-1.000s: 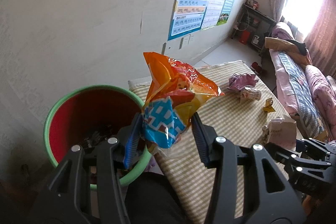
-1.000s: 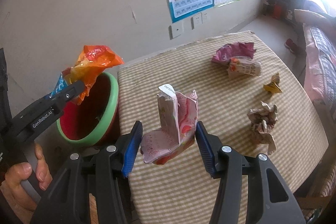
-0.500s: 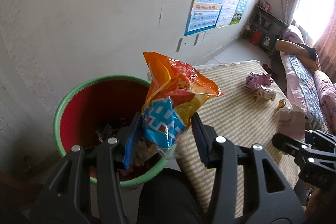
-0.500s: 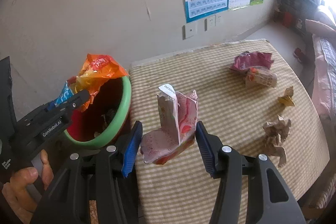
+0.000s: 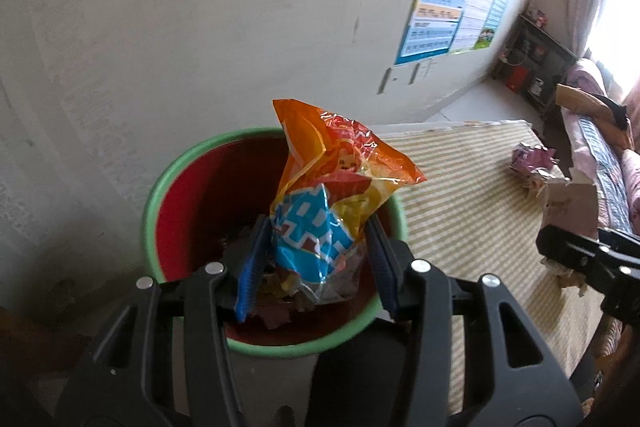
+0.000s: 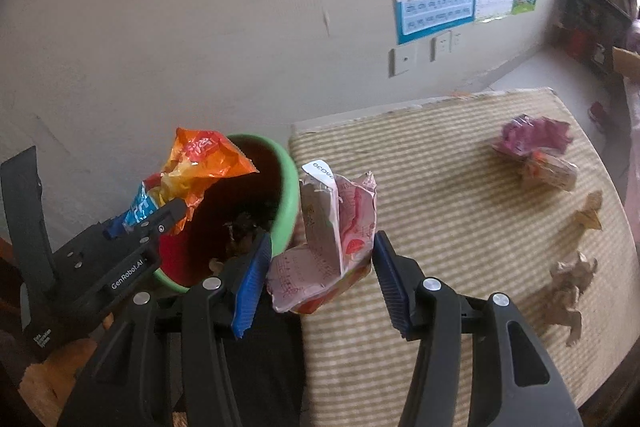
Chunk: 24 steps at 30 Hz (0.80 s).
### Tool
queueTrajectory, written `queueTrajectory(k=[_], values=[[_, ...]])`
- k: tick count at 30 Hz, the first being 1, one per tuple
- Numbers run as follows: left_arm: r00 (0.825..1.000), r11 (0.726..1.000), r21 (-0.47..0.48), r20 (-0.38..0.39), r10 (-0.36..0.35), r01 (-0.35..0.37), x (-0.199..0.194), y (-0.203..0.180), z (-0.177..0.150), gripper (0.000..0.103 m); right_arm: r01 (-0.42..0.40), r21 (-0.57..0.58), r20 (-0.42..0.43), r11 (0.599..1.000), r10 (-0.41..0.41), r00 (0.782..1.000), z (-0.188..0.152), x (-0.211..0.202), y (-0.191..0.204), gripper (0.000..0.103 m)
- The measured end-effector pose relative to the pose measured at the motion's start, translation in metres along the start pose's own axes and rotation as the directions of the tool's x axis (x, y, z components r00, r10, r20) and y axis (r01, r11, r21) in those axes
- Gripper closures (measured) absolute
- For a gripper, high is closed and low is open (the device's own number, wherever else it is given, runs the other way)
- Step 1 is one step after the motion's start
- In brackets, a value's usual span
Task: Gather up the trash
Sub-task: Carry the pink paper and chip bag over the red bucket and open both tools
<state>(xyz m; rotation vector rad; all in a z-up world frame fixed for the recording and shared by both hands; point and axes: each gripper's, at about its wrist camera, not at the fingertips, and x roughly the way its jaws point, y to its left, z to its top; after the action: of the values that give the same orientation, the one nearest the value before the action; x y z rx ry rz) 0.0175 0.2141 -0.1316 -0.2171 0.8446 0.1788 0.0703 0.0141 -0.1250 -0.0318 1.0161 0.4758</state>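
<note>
My left gripper [image 5: 316,263] is shut on an orange and blue snack bag [image 5: 332,187] and holds it over the mouth of the red bin with a green rim [image 5: 180,163]. The bin holds several wrappers. In the right wrist view the same bag [image 6: 196,167] hangs over the bin [image 6: 290,179]. My right gripper [image 6: 320,271] is shut on a crumpled pink and white carton [image 6: 332,231], held above the table's left edge beside the bin.
The table has a striped cloth [image 6: 440,187]. On it lie a purple wrapper [image 6: 532,135], a small packet [image 6: 552,171], a yellow scrap [image 6: 588,215] and crumpled brown paper [image 6: 568,279]. A wall stands behind; a bed [image 5: 600,147] is at the right.
My left gripper has moved left with the snack bag, from above the bin's edge to over its opening. My right gripper has moved left with the carton toward the bin.
</note>
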Motion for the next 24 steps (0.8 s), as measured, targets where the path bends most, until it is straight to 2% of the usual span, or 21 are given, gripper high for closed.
queueTrajectory(k=[11,20,23,24], values=[[0.997,0.996,-0.05,-0.028,0.066,-0.067,0.009,0.037,-0.005,0.057,-0.079,-0.046,-0.042,0.996,0.077,0.996,0.021,0.039,0.041,0.052],[0.995,0.993,-0.083,-0.049,0.082,-0.086,0.017,0.052,-0.009,0.056,-0.148,-0.063,-0.048,0.987,0.145,0.988,0.038,0.058,0.064,0.05],[0.994,0.99,-0.102,-0.056,0.089,-0.094,0.018,0.057,-0.009,0.052,-0.191,-0.042,-0.049,0.981,0.189,0.981,0.046,0.064,0.067,0.049],[0.994,0.99,-0.107,-0.057,0.09,-0.096,0.019,0.059,-0.009,0.047,-0.2,-0.035,-0.049,0.979,0.199,0.979,0.048,0.065,0.068,0.046]])
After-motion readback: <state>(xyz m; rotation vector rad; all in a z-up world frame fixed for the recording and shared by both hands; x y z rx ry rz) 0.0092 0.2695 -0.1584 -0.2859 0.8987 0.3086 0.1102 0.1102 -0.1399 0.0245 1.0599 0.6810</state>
